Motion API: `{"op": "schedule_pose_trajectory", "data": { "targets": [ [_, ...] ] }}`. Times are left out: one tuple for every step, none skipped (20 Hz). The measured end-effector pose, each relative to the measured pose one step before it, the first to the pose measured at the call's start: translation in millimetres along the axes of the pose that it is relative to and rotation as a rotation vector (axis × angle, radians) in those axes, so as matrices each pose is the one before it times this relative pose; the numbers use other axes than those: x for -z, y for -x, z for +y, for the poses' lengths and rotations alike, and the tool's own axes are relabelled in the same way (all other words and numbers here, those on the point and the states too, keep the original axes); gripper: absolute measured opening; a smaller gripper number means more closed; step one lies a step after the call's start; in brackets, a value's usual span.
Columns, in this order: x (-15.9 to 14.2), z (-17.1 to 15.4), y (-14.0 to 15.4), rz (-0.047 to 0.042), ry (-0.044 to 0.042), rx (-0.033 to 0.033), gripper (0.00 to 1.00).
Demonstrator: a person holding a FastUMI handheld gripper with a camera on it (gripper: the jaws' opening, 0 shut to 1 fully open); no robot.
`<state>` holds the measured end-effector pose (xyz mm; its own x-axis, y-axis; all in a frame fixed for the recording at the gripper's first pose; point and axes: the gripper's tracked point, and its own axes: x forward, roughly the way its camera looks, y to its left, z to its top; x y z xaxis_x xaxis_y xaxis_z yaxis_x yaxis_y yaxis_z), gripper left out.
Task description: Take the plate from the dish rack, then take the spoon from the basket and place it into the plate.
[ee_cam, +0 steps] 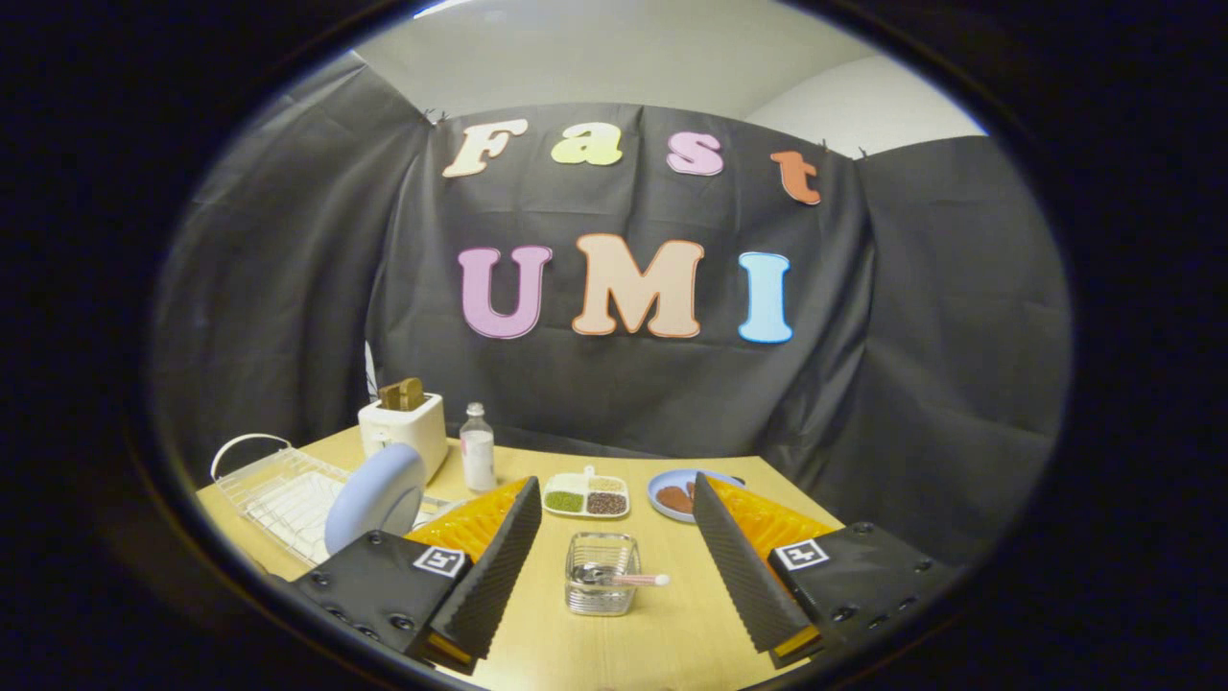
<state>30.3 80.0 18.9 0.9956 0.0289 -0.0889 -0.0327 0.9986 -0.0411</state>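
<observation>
The black-and-orange two-finger gripper hangs wide open over the wooden table, gripping nothing. Right between its fingers sits the small clear basket, the pink-handled spoon lying across it. Left of the basket, the pale blue round plate stands upright in the white wire dish rack.

tongs spread wide, fingers empty

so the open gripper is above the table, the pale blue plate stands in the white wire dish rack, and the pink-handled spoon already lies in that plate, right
Not quite. In the gripper view the pink-handled spoon lies in the small clear basket between the open gripper fingers. The pale blue plate does stand in the white wire dish rack.
</observation>
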Motion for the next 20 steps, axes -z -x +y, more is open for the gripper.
{"op": "schedule_pose_trajectory", "data": {
  "targets": [
    [-1.58,9.68,-1.27,0.01054,-0.00698,-0.01658,1.00],
    [-1.44,9.34,-1.41,0.01429,-0.00461,-0.01551,1.00],
    [-1.71,9.14,-1.60,0.01042,-0.00061,-0.01661,1.00],
    [-2.88,7.86,-1.91,0.00586,0.00163,-0.00851,1.00],
    [-1.24,7.20,-2.88,0.00932,0.00617,-0.00788,1.00],
    [-1.03,8.06,-2.43,0.01050,0.00707,-0.00925,1.00],
    [-1.74,8.89,-2.15,0.01107,0.00267,-0.01045,1.00],
    [-0.53,10.47,-2.61,0.01716,-0.00247,-0.01826,1.00],
    [-0.94,12.46,-2.71,0.01659,-0.00439,-0.02382,1.00],
    [-2.09,11.78,-3.24,0.01348,-0.00250,-0.01850,1.00],
    [-1.81,8.99,-4.66,0.01750,-0.00073,-0.01660,1.00],
    [-0.78,13.99,-4.30,0.02101,-0.00275,-0.02825,1.00],
    [1.71,15.56,-5.64,0.02290,-0.00893,-0.03127,1.00],
    [0.66,13.89,-5.84,0.02139,-0.01860,-0.03045,1.00],
    [1.40,12.92,-8.30,0.02389,-0.01889,-0.02750,1.00],
    [3.38,8.42,-6.72,0.02566,-0.01608,-0.01581,1.00],
    [3.47,7.92,-8.12,0.02594,-0.00578,-0.01622,1.00],
    [4.04,4.05,-8.86,0.03130,0.00291,0.00039,1.00],
    [4.43,-3.77,-6.68,0.02525,0.00248,0.01975,1.00],
    [2.75,-3.39,-6.18,0.02341,0.00495,0.01992,1.00]
  ]
}}
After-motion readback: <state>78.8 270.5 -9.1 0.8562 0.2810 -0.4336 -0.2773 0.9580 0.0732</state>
